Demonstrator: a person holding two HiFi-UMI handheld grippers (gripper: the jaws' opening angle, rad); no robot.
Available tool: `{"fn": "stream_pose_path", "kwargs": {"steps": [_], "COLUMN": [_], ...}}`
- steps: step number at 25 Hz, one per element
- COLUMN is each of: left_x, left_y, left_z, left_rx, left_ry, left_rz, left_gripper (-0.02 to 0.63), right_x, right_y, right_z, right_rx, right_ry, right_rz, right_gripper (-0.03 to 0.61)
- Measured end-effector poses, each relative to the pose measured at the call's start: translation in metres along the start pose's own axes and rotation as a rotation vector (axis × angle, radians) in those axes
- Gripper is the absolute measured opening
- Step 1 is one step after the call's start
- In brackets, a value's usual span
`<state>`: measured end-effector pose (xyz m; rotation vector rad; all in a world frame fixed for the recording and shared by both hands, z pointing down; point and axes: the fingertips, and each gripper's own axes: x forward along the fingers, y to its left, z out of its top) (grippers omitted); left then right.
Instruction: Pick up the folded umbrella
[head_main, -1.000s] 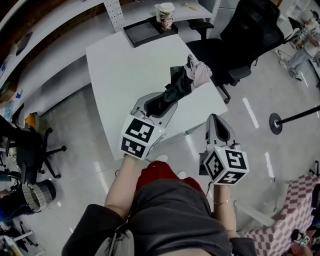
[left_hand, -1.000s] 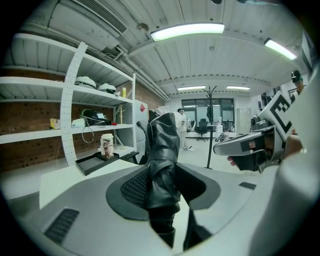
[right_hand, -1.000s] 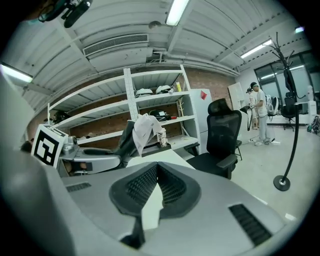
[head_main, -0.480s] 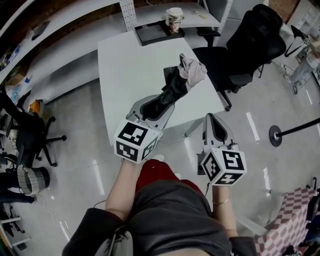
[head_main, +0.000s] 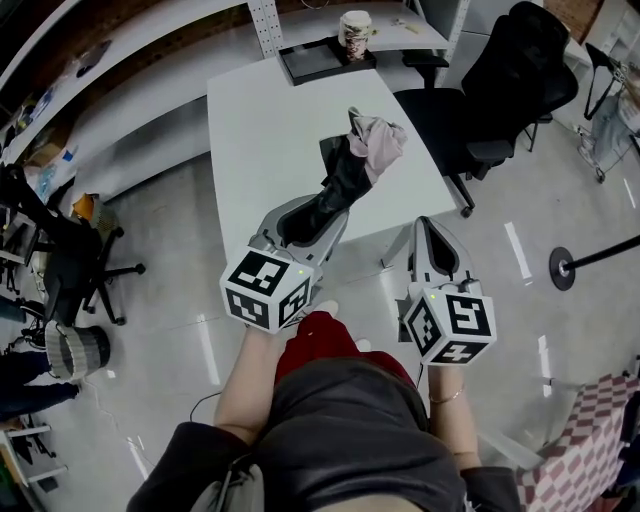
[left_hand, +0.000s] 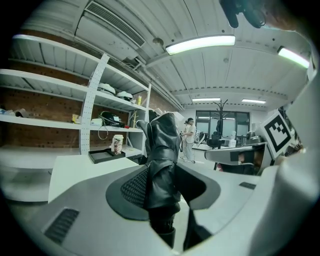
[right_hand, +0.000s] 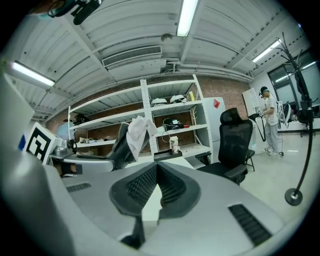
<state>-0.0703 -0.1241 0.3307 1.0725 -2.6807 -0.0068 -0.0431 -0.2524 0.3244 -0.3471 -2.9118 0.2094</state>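
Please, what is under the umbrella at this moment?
Under the umbrella lies the white table. The strip of table directly beneath is covered by the umbrella itself, and the umbrella's handle end is hidden between the fingers of the left gripper.

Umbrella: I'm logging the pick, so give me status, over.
Left gripper shut on folded umbrella. Right gripper shut, empty. Load held above white table. Nothing in the way.

Left grey plastic gripper, right grey plastic gripper: smooth moulded shells, black ribbed pads. White cube with black square markers on each. Person wears dark grey top, red garment, thin bracelet on right wrist.
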Motion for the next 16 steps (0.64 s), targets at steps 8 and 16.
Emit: {"fn": "stream_pose_path", "kwargs": {"steps": [8, 16], "left_x": [-0.018, -0.027], "left_y": [0.002, -0.001], "left_z": [-0.001, 0.0], "left_rx": [-0.022, -0.053], "left_ry": [-0.015, -0.037], "left_rz": [0.035, 0.062], "left_gripper": [0.172, 0.172], "right_x": [-0.003, -0.006], "right_y": [0.017, 0.02], "right_z": [0.0, -0.002], "right_rx": [-0.026, -0.042], "right_ry": [-0.007, 0.002], "right_rz": [0.038, 0.069], "right_gripper": [0.017, 0.017]}}
